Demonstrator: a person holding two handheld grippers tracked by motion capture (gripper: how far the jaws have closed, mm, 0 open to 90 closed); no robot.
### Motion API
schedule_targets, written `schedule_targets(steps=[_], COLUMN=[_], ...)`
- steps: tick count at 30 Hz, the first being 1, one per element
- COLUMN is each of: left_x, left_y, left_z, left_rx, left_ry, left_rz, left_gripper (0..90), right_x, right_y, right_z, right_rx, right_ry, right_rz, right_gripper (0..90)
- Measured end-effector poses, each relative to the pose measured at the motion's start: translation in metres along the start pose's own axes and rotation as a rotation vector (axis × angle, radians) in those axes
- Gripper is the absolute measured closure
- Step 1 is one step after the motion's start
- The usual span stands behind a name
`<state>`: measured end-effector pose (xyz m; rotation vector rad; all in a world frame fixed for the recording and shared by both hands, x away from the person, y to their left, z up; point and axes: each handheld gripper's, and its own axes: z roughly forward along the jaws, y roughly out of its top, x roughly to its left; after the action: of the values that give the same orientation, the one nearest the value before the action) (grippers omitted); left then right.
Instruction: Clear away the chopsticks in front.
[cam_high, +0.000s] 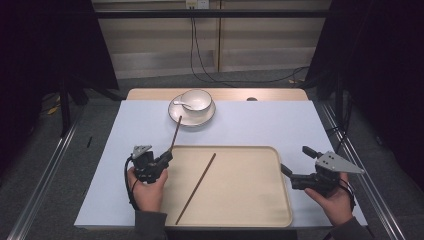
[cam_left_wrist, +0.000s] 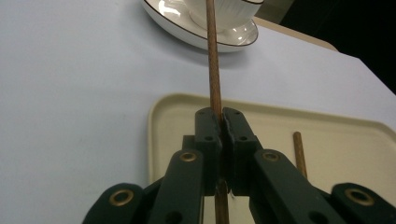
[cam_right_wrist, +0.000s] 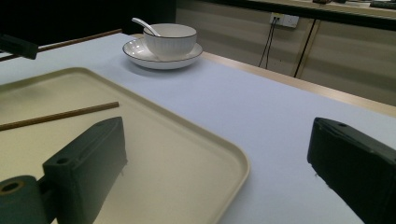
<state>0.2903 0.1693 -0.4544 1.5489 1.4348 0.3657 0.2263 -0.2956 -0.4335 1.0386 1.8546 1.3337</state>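
My left gripper (cam_high: 167, 156) is shut on a brown chopstick (cam_high: 175, 132) at the tray's near-left corner. The stick (cam_left_wrist: 213, 60) runs forward from the pinched jaws toward the white plate (cam_left_wrist: 187, 25). A second chopstick (cam_high: 196, 187) lies slantwise in the beige tray (cam_high: 260, 210); its end (cam_left_wrist: 299, 151) appears to the right of the left jaws. At the tray's right edge my right gripper (cam_high: 293, 162) stands open, its jaws wide apart with nothing between them (cam_right_wrist: 219, 158). The lying chopstick (cam_right_wrist: 56, 116) is also in the right gripper view.
A white bowl (cam_high: 196, 100) with a spoon (cam_high: 181, 104) sits on a plate (cam_high: 180, 116) at the table's far middle. The bowl (cam_right_wrist: 169, 39) is beyond the tray rim (cam_right_wrist: 233, 156). A pale blue mat covers the table (cam_high: 260, 122).
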Motion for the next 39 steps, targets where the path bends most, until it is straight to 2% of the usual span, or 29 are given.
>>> schedule_targets(steps=[5,8,13,15,16,24,29,34,39], left_x=[0.001,0.002,-0.002,-0.005,-0.006,-0.015,-0.019,-0.019,-0.021], left_y=[-0.01,-0.014,-0.017,-0.019,-0.019,-0.024,-0.026,-0.029,-0.032], left_z=[-0.016,-0.024,-0.032,-0.034,-0.034,-0.038,-0.039,-0.041,-0.039], left_rx=[-0.012,-0.018,-0.017,-0.016,-0.016,0.031,0.051,0.068,0.1], left_ry=[-0.019,-0.044,-0.057,-0.075,-0.07,-0.087,-0.091,-0.098,-0.092], left_rz=[0.007,-0.011,0.0,0.007,0.008,0.044,0.05,0.056,0.086], left_gripper=[85.7,85.7,85.7,85.7,85.7,85.7,85.7,85.7,85.6], right_x=[0.0,0.0,0.001,0.001,0.001,0.0,0.001,0.0,0.0], right_y=[0.0,0.001,0.001,0.001,0.001,0.001,0.001,0.001,0.001], right_z=[0.0,0.0,0.001,0.001,0.001,0.001,0.001,0.001,0.0], right_rx=[-0.001,-0.007,-0.007,-0.003,-0.004,-0.007,-0.004,-0.006,-0.003], right_ry=[-0.001,0.002,-0.001,0.002,0.002,0.001,-0.005,0.002,0.001], right_rz=[-0.006,-0.009,-0.014,-0.012,-0.013,-0.011,-0.023,-0.021,-0.023], right_gripper=[4.2,4.2,4.3,4.3,4.3,4.3,4.5,4.5,4.5])
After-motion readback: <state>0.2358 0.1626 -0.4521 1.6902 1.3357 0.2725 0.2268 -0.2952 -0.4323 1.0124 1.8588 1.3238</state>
